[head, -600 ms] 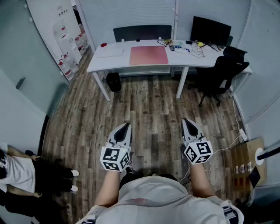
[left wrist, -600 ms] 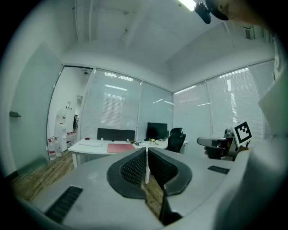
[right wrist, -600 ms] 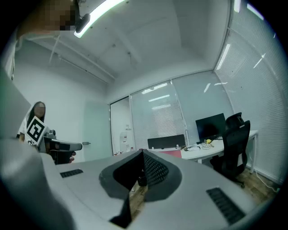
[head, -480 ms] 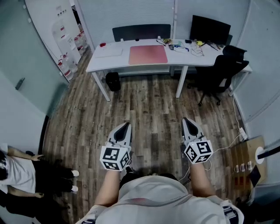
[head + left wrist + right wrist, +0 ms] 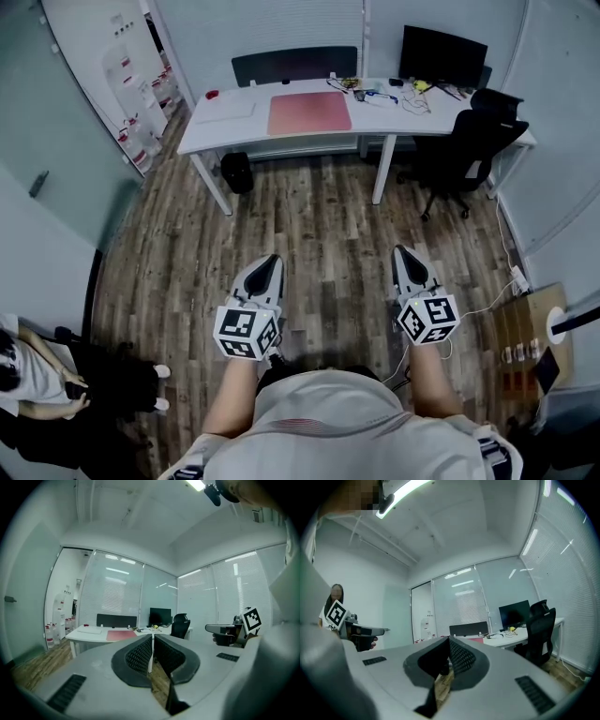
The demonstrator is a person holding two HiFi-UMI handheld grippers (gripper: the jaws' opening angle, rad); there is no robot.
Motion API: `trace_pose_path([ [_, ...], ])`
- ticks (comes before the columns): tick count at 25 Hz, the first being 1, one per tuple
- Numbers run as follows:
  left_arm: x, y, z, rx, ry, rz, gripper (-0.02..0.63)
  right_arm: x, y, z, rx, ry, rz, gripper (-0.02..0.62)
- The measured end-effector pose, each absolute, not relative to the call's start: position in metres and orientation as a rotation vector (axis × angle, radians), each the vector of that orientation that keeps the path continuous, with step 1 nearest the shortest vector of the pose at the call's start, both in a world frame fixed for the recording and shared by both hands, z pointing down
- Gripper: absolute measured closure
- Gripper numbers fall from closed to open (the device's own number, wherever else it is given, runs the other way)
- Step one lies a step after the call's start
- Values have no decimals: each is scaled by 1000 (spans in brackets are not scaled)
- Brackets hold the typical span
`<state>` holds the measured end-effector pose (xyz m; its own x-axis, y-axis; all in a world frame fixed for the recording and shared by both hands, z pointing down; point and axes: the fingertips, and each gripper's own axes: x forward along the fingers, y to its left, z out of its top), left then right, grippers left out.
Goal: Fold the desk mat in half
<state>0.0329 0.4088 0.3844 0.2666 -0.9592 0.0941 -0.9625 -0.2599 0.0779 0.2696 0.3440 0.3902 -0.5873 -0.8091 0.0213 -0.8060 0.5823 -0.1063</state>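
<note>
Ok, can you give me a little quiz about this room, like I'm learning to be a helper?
1. True or false: the pink desk mat lies flat and unfolded on the white desk.
2. What stands by the desk's right end? A) black office chair B) ladder C) bicycle
3. Fill in: the left gripper and right gripper both have jaws ____, holding nothing.
Key: 1 true; 2 A; 3 shut.

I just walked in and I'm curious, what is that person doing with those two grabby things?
A person stands on the wooden floor holding a left hand-held gripper and a right hand-held gripper, both shut and empty. The pink desk mat lies flat on the white desk across the room, not yet touched or folded.
</note>
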Motion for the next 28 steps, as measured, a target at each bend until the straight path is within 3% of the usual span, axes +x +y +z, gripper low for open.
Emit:
trace_pose_path([
  [15,46,315,402,2467,-1673,20,580,290,282,391,-1522,2682,-168,543],
  [21,42,219,395,2504,-1616,-11,580,283,202,380,-1520,2685,-146,544],
  [28,-9,104,396,2482,-1617,11,581,231,82,381,-1536,2728,-174,543],
])
